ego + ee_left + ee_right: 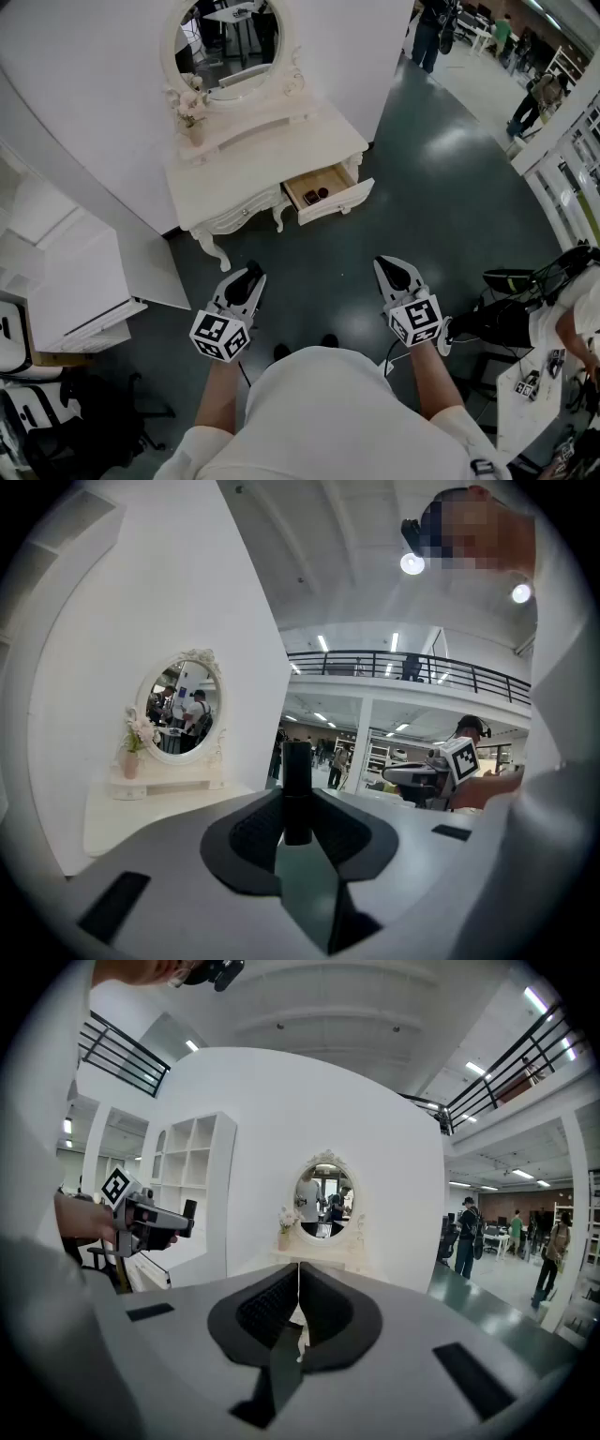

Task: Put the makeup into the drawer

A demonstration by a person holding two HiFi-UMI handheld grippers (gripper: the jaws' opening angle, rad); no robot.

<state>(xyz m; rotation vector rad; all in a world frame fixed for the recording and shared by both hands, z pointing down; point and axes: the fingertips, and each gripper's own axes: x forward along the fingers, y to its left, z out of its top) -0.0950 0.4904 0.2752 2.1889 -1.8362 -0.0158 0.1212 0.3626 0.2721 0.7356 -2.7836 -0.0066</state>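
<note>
head view has the person standing well back from the counter, with bare floor in between. the drawer at the counter's right end is pulled open, and a couple of small dark things already lie in it. the left gripper points toward the counter. in the left gripper view its fingers pinch a dark tube of makeup, which stands upright between them. the right gripper carries nothing, and its fingers are pressed together.

the main risk, as i judge it, is the grip. the fingers seem to hold only the tube's lower end, so most of it sticks up above them. a jolt while crossing the floor could make it swivel or slide out. a round tube dropped there would likely roll away, perhaps under the counter.

the drawer is the second risk. it looks small and shallow, and part of it is taken up. if the gripper comes in low, the tube could knock the drawer front or the counter's edge and be levered out of the pinch. if it is let go too high, it could bounce off the dark things and over the rim. a push on the front could also slide the drawer shut, since nothing steadies it.
</note>
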